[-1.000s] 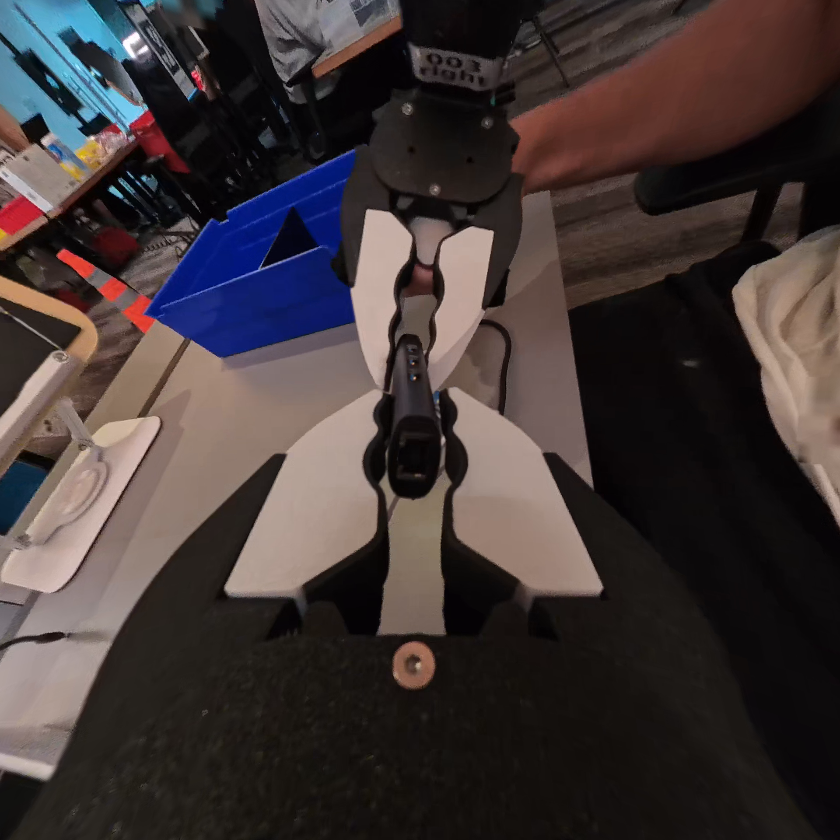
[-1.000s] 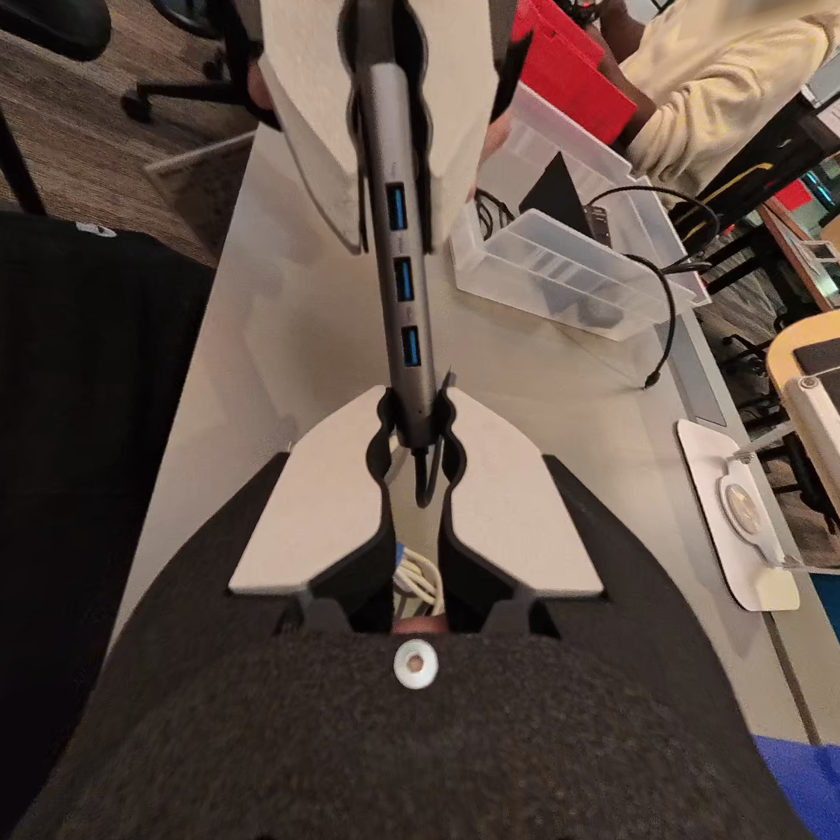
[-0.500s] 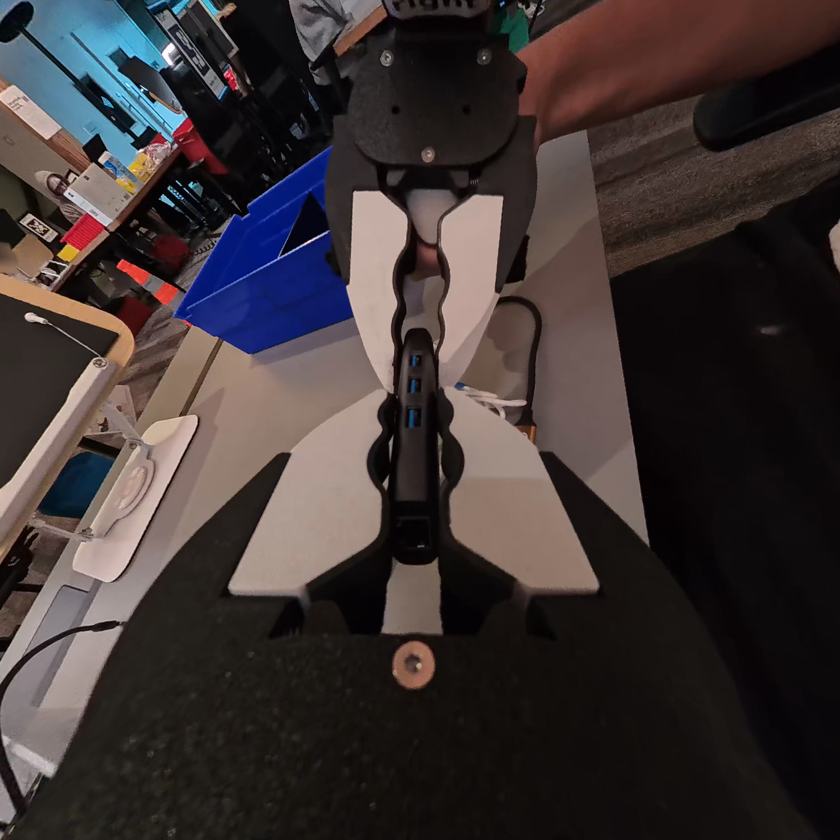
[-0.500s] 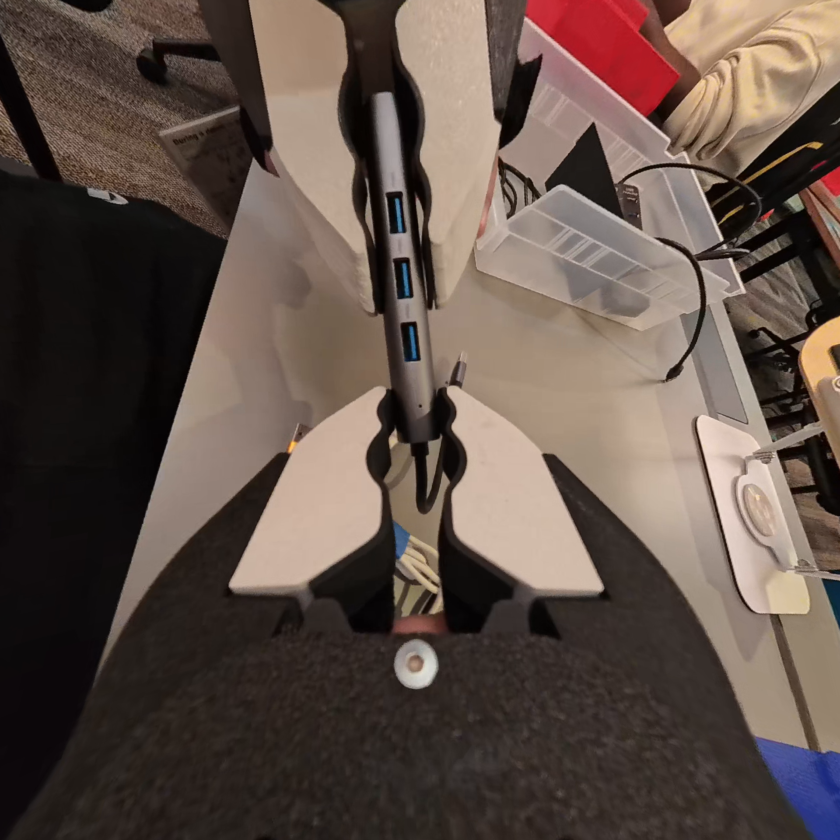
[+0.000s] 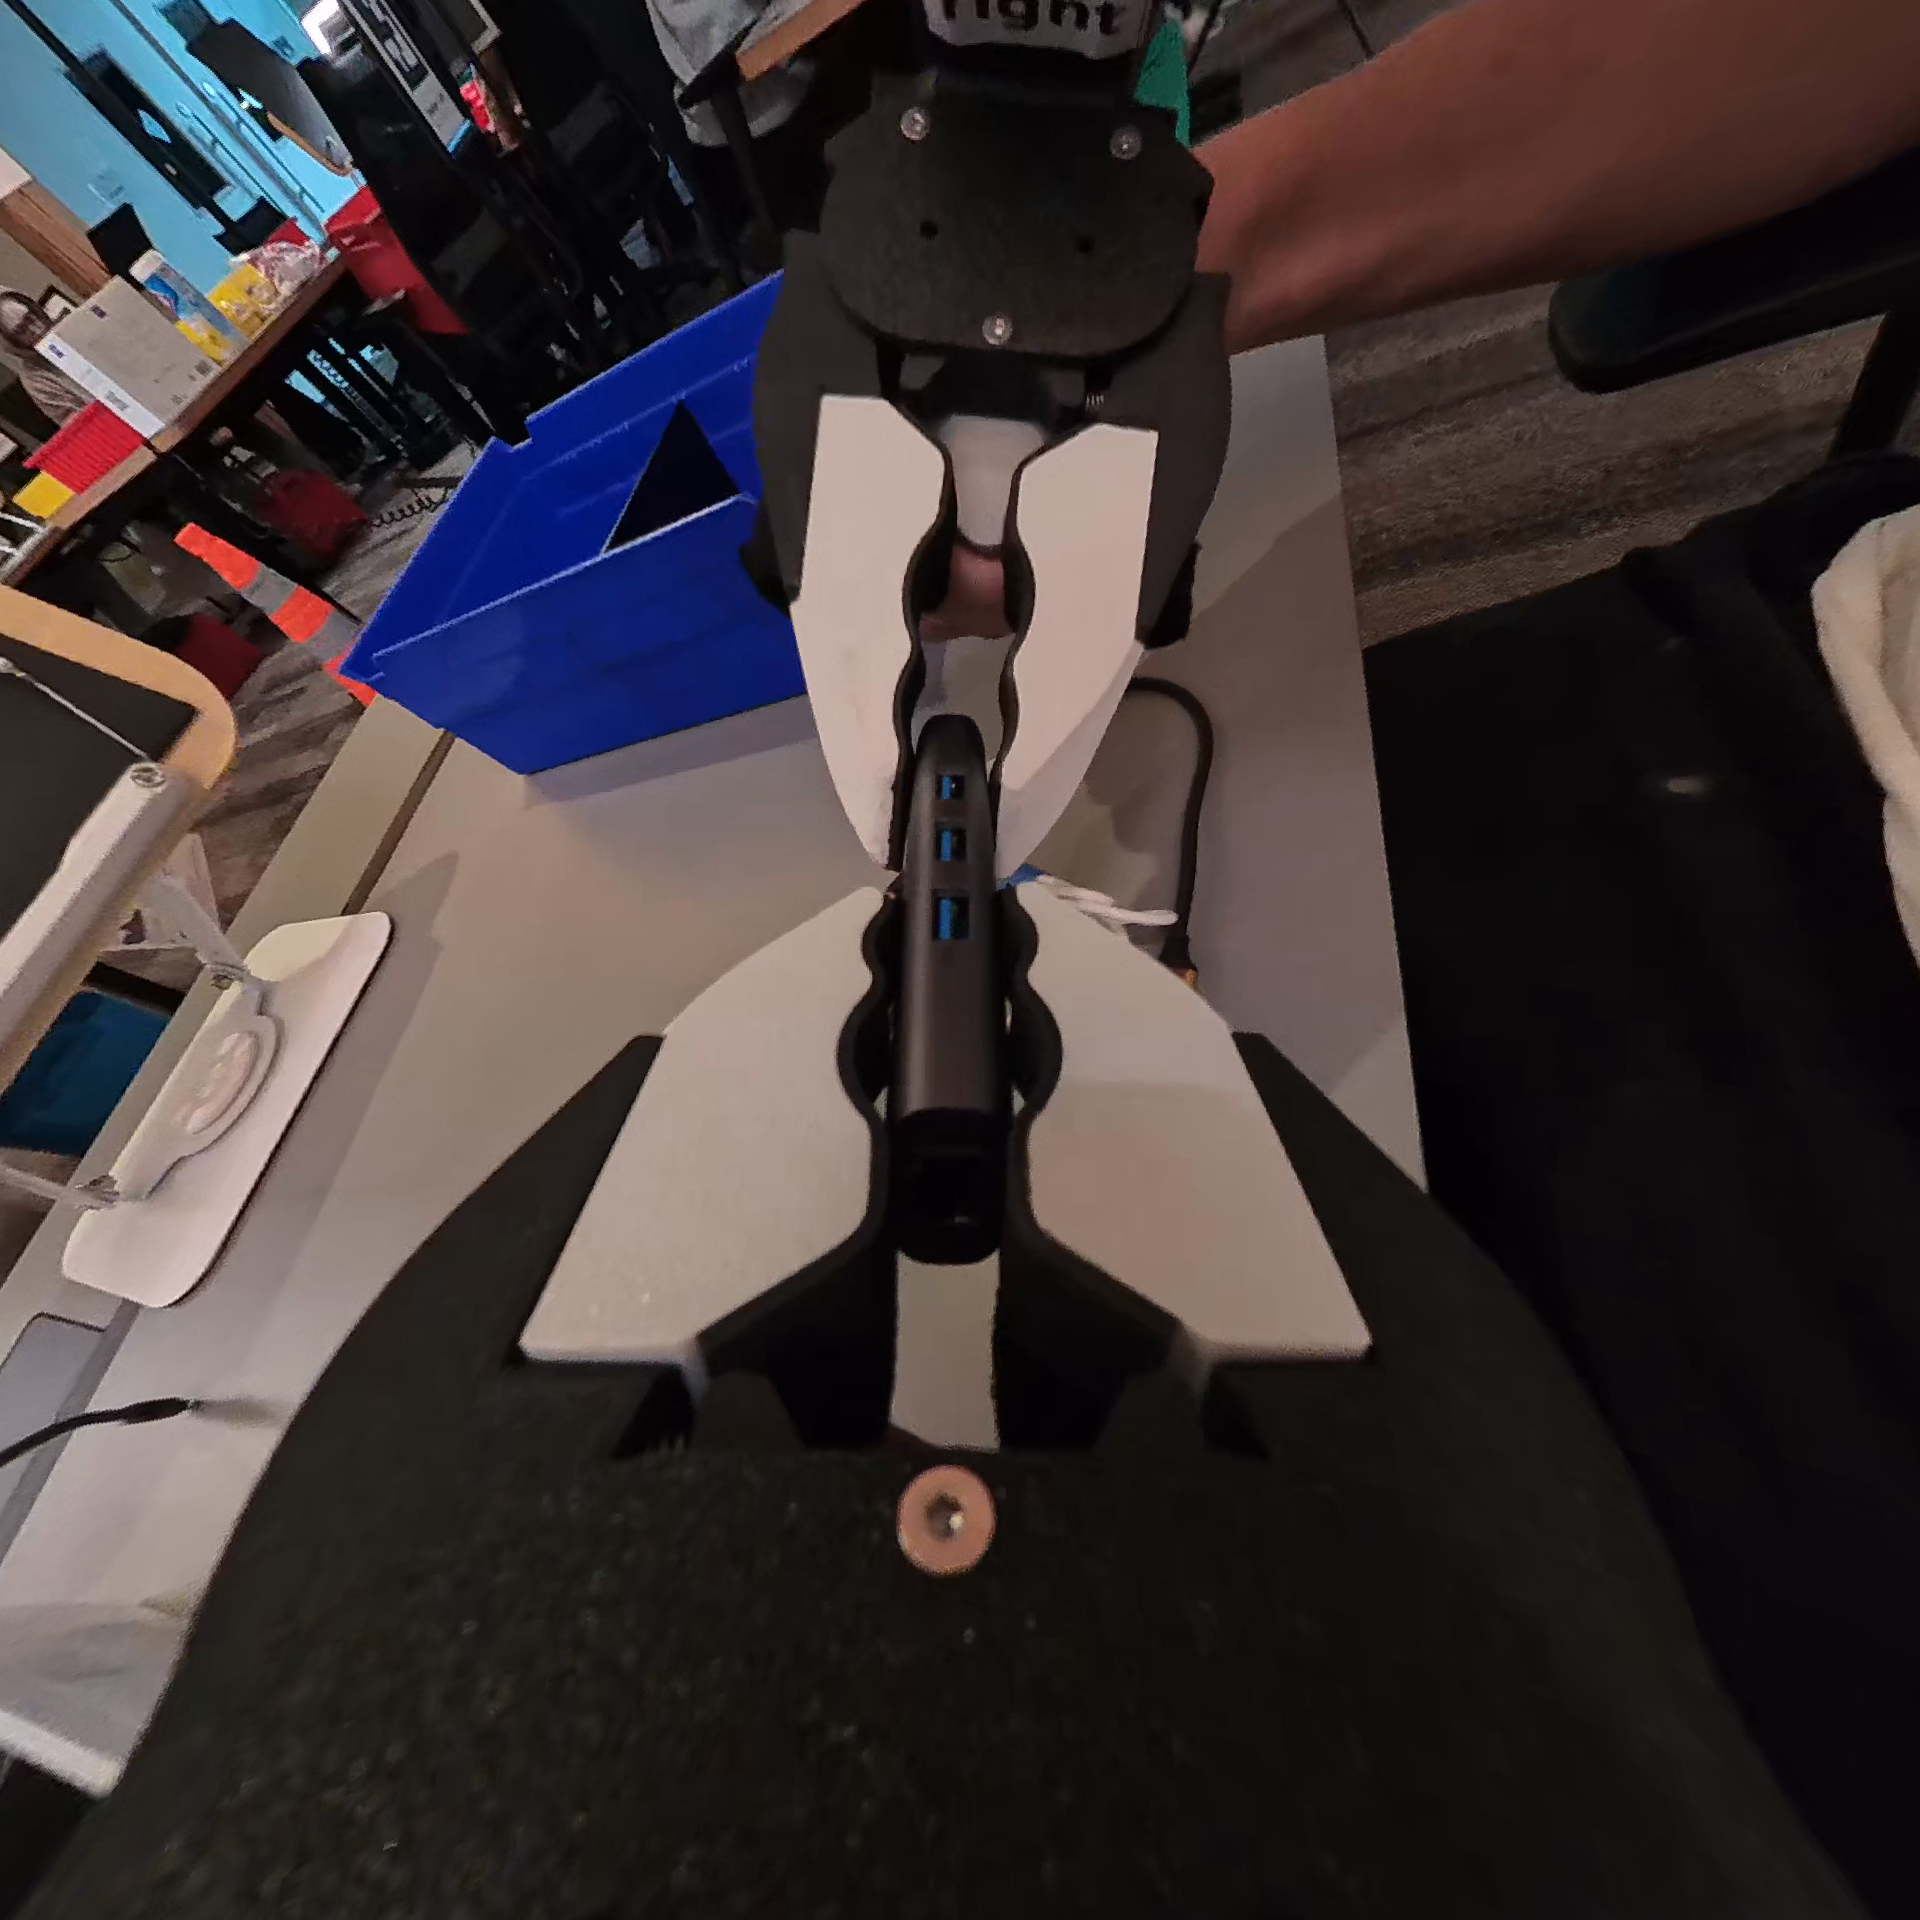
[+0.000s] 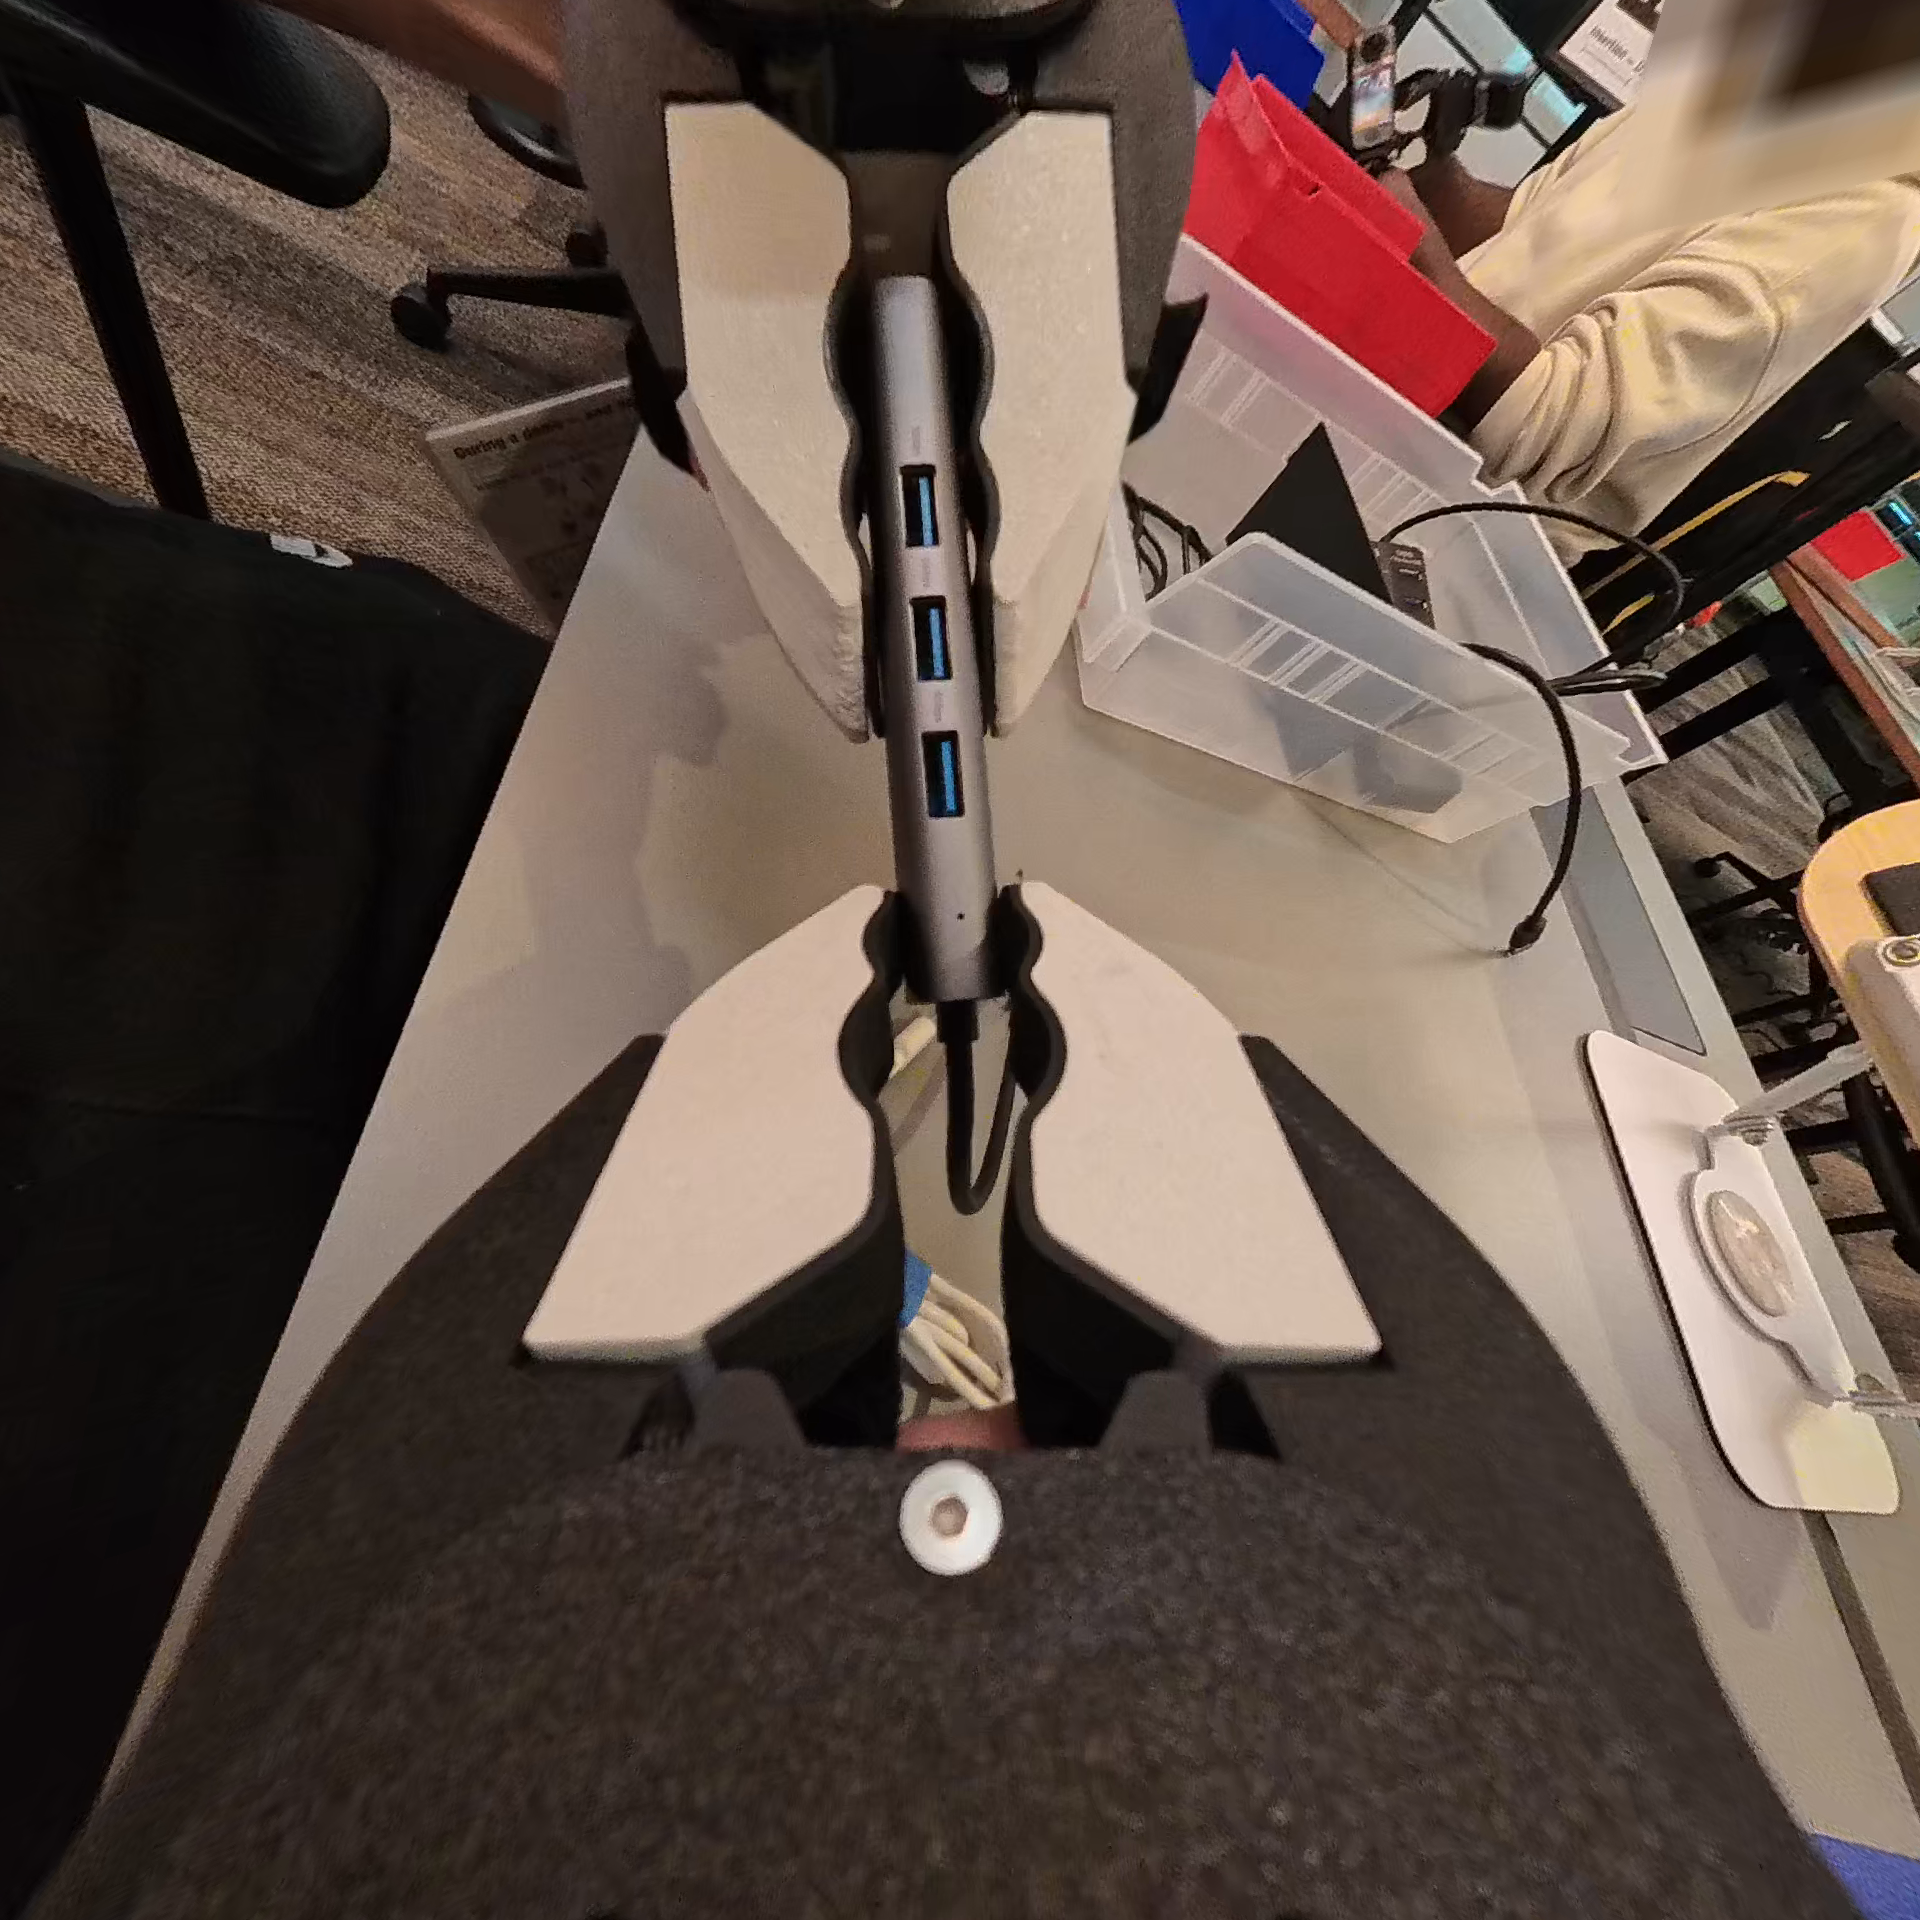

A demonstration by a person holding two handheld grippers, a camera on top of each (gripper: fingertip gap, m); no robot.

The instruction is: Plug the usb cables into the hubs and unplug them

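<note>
A slim grey USB hub (image 5: 948,1039) with three blue ports hangs in the air above the white table (image 5: 582,935), held between both grippers. My left gripper (image 5: 951,904) is shut on it, with the hub's port end lying deep between the fingers. My right gripper (image 6: 951,894) is shut on the hub's (image 6: 940,862) cable end, and its short black cable (image 6: 977,1132) loops down between the fingers. Each gripper faces the other: the right one (image 5: 945,852) shows in the left wrist view, the left one (image 6: 928,727) in the right wrist view, flanking two ports. White cables (image 6: 951,1340) lie on the table below.
A blue bin (image 5: 582,623) stands at one table end, a clear plastic bin (image 6: 1351,665) and red bins (image 6: 1330,239) at the other. A black cable (image 6: 1558,779) hangs from the clear bin. A white stand base (image 6: 1745,1278) sits by the edge. A person in a cream sleeve (image 6: 1662,312) sits nearby.
The two grippers have come closer together. The hub has slid deeper between my left gripper's fingers, which now flank two of its ports. My right gripper keeps its hold on the cable end.
</note>
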